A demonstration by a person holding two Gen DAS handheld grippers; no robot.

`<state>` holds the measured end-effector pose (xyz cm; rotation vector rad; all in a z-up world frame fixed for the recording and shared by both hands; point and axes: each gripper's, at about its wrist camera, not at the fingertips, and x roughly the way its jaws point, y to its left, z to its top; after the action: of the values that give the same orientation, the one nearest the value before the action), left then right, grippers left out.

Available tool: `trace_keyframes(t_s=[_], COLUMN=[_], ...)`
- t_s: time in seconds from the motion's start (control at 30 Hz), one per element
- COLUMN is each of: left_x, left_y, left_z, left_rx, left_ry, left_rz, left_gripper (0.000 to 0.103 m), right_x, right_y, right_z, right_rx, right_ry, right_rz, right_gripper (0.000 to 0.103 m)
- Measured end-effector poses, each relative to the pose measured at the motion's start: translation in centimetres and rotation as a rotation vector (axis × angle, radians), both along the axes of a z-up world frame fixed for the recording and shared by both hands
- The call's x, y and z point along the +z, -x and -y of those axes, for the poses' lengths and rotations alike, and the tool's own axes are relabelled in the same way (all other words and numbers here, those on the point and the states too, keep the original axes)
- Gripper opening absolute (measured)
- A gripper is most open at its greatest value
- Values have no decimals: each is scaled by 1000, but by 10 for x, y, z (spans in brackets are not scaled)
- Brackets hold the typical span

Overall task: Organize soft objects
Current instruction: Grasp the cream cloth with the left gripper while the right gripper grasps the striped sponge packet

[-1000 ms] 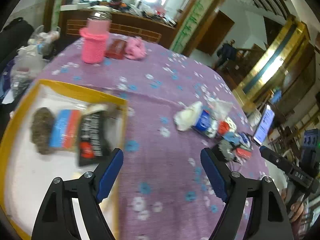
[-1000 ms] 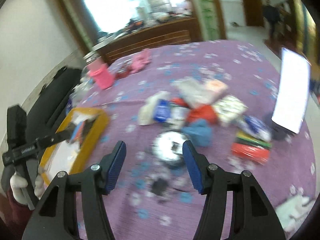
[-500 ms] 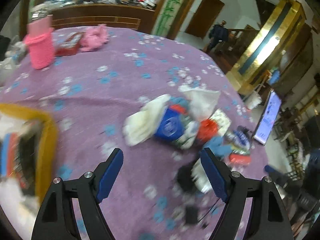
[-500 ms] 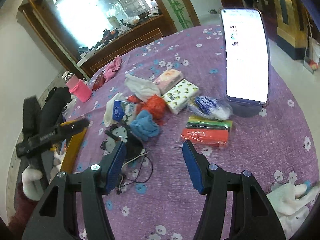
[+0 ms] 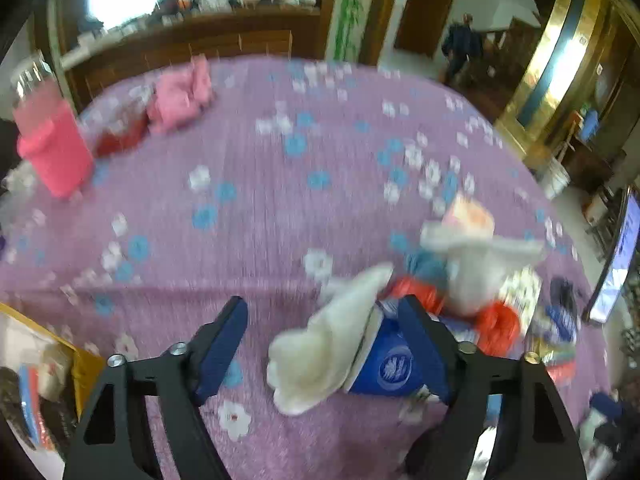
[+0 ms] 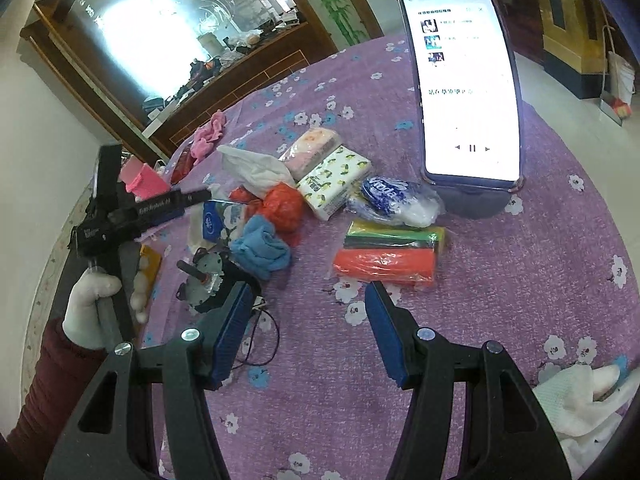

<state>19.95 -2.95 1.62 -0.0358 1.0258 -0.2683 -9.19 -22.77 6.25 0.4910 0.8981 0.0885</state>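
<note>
Purple flowered tablecloth (image 5: 248, 216) over a round table, dark wood sideboard behind, lit phone (image 6: 464, 84) propped up at approx 1 o'clock in the right wrist view.

Nearest the left gripper (image 5: 324, 336): jaws spread wide, nothing held. A white sock (image 5: 332, 344) lies between its fingers, closer to the right-hand finger, w/ its long axis running from 7 o'clock up to 1 o'clock, so roughly diagonal to the closing line. A blue tissue pack (image 5: 388, 364) touches the sock's right side, partly behind that finger. Judging by this, the sock is the left arm's pick; closing here may catch the pack too, so a slight shift toward 11 o'clock looks wise. Yellow tray (image 5: 86, 364) edge sits at 8 o'clock, presumably the drop spot.

The right gripper (image 6: 310, 328) is also wide open and empty, hovering over bare cloth. The orange-and-green pack (image 6: 384, 252) is just ahead at 12 o'clock, a blue cloth wad (image 6: 260, 252) at 11. The left arm is clearly nearer the sock.

Farther out: red bag (image 6: 284, 208), tissue packs, pink bottle (image 5: 52, 148) at 10 o'clock.
</note>
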Motion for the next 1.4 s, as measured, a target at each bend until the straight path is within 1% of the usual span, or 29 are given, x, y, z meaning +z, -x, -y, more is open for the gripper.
trace_keyframes(t_s=[0.03,0.07,0.1,0.13,0.27,0.33,0.37,0.43,0.47,0.5,0.57,0.67,0.73,0.77,0.8,0.83,0.9,1.0,1.13,1.23,1.27,1.33,1.4], left_x=[-7,-9,-11,-11,-12,-7,-7,-7,-8,-7,-7,-11,-18,-22,-22,-22,-19,-11,4,17,20,26,31], left_y=[0,2,6,9,24,30,31,32,28,32,31,30,26,26,26,28,31,35,48,65,69,79,91], left_z=[-3,-5,-8,-11,-24,-27,-27,-30,-28,-30,-29,-15,-6,-3,-2,-1,-2,-10,-26,-46,-51,-60,-71], left_rx=[-29,-41,-46,-54,-71,-72,-71,-68,-54,-46,-36,-44,-69,-81,-89,-95,-92,-78,-73,-62,-62,-61,-62], left_ry=[31,46,49,50,79,79,74,60,31,16,-17,-43,-42,-30,-18,-11,-4,31,76,136,149,174,193], left_rz=[-30,-43,-48,-49,-56,-46,-34,-12,13,28,62,75,46,26,14,12,13,12,29,30,31,33,36], left_gripper=[37,24,19,18,18,18,20,31,43,51,55,58,54,39,28,26,20,19,19,19,19,20,20], right_x=[-1,-2,-4,-4,-5,-5,-4,-3,-2,-1,2,7,10,10,11,11,9,1,-14,-26,-31,-43,-47], right_y=[-1,-2,-3,-4,-4,-3,-4,-5,-5,-5,-5,-5,-6,-7,-7,-8,-11,-18,-27,-35,-38,-44,-46], right_z=[1,1,0,-1,-6,-6,-5,-3,-3,-2,-1,2,8,12,16,21,27,35,41,45,48,50,39], right_rx=[0,-2,-2,-1,8,6,3,-7,-9,-12,-17,-27,-45,-55,-66,-76,-86,-100,-119,-182,-200,-196,-124], right_ry=[0,0,-2,-3,6,6,8,12,10,6,7,19,22,19,16,16,32,53,15,51,46,1,-58], right_rz=[-2,-5,-8,-11,-14,-16,-17,-17,-17,-17,-13,-1,0,1,1,-2,-23,-71,-117,-144,-153,-167,-155], right_gripper=[57,57,57,57,57,57,57,57,57,57,57,57,57,57,57,57,57,57,57,57,58,58,58])
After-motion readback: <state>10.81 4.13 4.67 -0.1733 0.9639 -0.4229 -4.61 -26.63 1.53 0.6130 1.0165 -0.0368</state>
